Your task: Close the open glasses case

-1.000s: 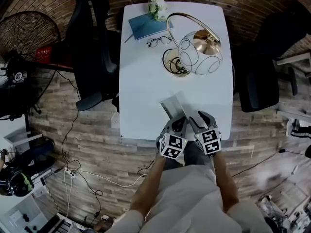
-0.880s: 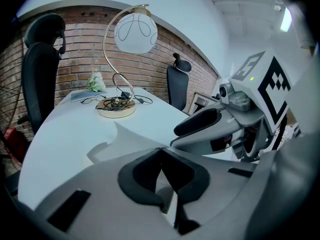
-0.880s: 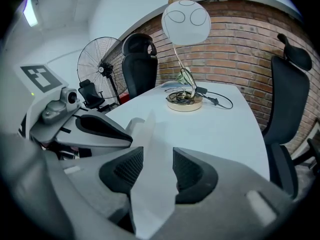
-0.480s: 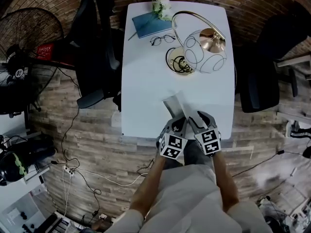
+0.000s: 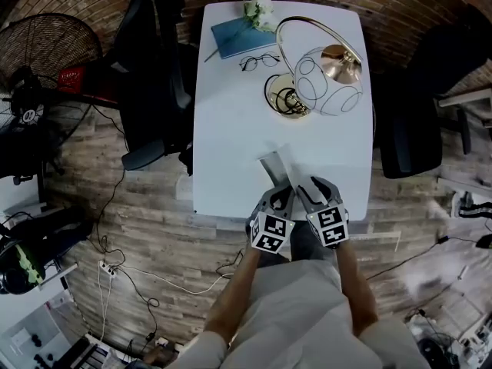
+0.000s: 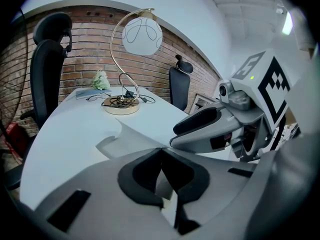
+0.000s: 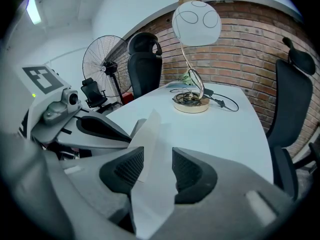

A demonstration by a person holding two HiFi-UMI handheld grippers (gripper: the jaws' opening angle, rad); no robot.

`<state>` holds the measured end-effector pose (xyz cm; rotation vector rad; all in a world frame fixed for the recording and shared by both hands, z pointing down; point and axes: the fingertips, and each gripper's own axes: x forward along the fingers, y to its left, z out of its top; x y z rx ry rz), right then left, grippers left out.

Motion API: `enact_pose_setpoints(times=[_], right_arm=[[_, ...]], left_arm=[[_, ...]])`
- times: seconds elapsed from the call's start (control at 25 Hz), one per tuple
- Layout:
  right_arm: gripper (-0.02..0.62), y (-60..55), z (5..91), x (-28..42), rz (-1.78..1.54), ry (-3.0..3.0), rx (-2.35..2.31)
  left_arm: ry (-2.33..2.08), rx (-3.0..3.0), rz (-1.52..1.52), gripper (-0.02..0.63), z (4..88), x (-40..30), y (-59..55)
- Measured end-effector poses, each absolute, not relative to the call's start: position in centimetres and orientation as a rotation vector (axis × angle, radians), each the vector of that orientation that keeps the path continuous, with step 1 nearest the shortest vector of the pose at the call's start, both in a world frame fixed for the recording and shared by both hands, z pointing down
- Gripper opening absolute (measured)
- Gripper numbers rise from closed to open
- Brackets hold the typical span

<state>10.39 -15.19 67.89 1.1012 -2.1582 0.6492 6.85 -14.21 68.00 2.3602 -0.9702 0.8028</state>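
near edge: left gripper (image 5: 278, 196) and right gripper (image 5: 309, 191) packed side by side, glasses case (image 5: 274, 164) flap sticking up right ahead | middle + left strip of tabletop (image 5: 231, 121): bare, easy pass | far right: lamp (image 5: 329, 83) globe overhangs | far end: glasses (image 5: 259, 61), notebook (image 5: 234, 38), flowers (image 5: 257, 8) | long sides: left chair (image 5: 150, 75) and right chair (image 5: 415, 121) just beside

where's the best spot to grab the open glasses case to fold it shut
The raised thin flap of the glasses case, near its free top edge. Come from the table's near edge, one jaw each side of the sheet, as the right claw stands: probably too thin to pinch otherwise.
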Motion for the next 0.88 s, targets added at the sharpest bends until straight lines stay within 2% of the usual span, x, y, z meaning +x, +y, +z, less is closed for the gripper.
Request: enact_pose_setpoints(times=[0.88], right_arm=[[0.178,-14.6,68.0,8.7,0.639,-2.161,1.072]], left_arm=[[-0.991,2.312,0.804,0.006,68.7,4.6,-13.4]])
